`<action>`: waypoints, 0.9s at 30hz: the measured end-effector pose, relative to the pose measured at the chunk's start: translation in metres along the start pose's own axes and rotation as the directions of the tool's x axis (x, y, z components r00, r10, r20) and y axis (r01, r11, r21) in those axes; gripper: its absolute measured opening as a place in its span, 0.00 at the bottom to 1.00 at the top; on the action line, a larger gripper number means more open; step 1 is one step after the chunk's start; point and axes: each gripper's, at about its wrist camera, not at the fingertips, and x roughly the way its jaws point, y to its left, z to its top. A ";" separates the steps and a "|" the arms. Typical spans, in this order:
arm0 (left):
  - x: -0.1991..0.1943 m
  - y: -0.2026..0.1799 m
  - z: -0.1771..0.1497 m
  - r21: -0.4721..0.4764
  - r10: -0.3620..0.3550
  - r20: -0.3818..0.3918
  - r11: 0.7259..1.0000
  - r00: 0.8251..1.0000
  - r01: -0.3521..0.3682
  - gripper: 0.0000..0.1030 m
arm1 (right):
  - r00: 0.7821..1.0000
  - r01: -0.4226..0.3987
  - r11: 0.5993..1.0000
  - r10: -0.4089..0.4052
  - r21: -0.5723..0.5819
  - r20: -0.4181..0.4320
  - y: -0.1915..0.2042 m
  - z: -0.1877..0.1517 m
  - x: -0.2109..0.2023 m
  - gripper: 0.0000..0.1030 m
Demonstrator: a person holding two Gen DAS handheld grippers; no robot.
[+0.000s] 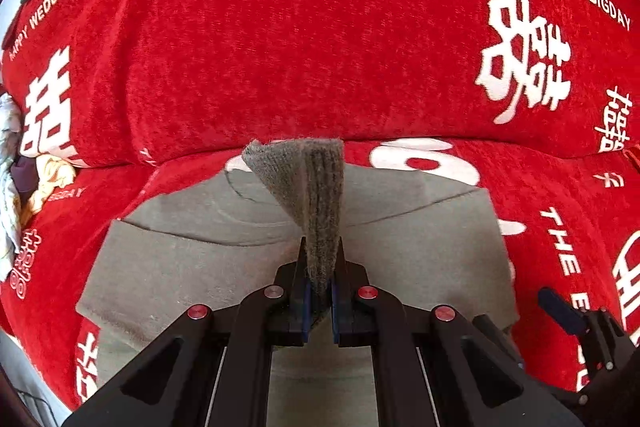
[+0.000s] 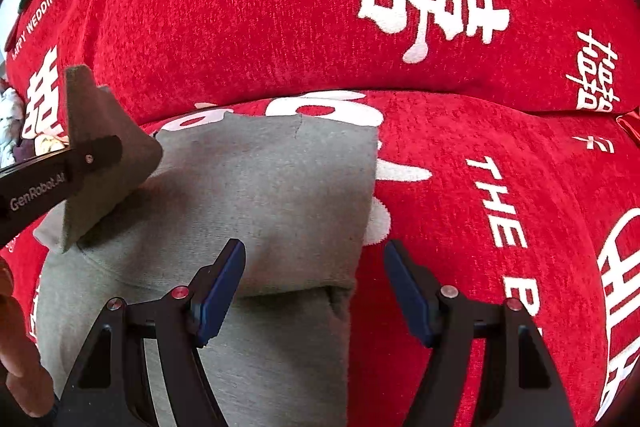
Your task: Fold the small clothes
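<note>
Grey garment [image 1: 420, 251] in left gripper [image 1: 320, 267]

Home setting, living room or bedroom by the look of it. Main cue: a soft, cushioned sofa-like seat filling both views, draped in a red plush cover [image 1: 320, 39] printed with white double-happiness characters and "HAPPY WEDDING" / "THE BIGDAY" text, so household wedding decor. Seat cushion and backrest meet in a crease across the middle of each frame. Grey garment [image 2: 280, 179] spread on the seat in the lower centre, typical laundry. Small heap of other clothes [image 1: 24, 179], white, cream and dark purple, bunched at the left edge of the left wrist view. Pale surface visible at upper left corners; cannot tell what.
</note>
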 end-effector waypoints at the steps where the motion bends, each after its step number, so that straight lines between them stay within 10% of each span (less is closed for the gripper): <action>1: 0.000 -0.004 0.000 0.004 -0.001 0.002 1.000 1.000 0.001 0.07 | 1.000 0.000 1.000 0.000 0.003 0.002 -0.002 -0.001 0.000 0.73; 17: 0.046 -0.024 -0.014 -0.090 -0.206 -0.127 0.977 0.970 0.196 0.08 | 1.000 0.020 0.999 -0.020 0.048 0.005 -0.037 -0.008 -0.002 0.73; 18: 0.049 -0.024 -0.014 -0.097 -0.227 -0.147 0.972 0.963 0.214 0.16 | 1.000 0.019 0.999 -0.019 0.050 0.002 -0.038 -0.010 -0.003 0.73; 21: 0.053 -0.018 -0.015 -0.157 -0.288 -0.167 0.952 0.943 0.263 0.80 | 1.000 0.019 0.999 -0.019 0.047 -0.001 -0.039 -0.013 -0.003 0.73; 27: 0.043 0.003 -0.014 -0.213 -0.337 -0.114 0.927 0.935 0.308 0.80 | 1.000 0.013 0.999 -0.013 0.040 -0.001 -0.038 -0.018 -0.004 0.73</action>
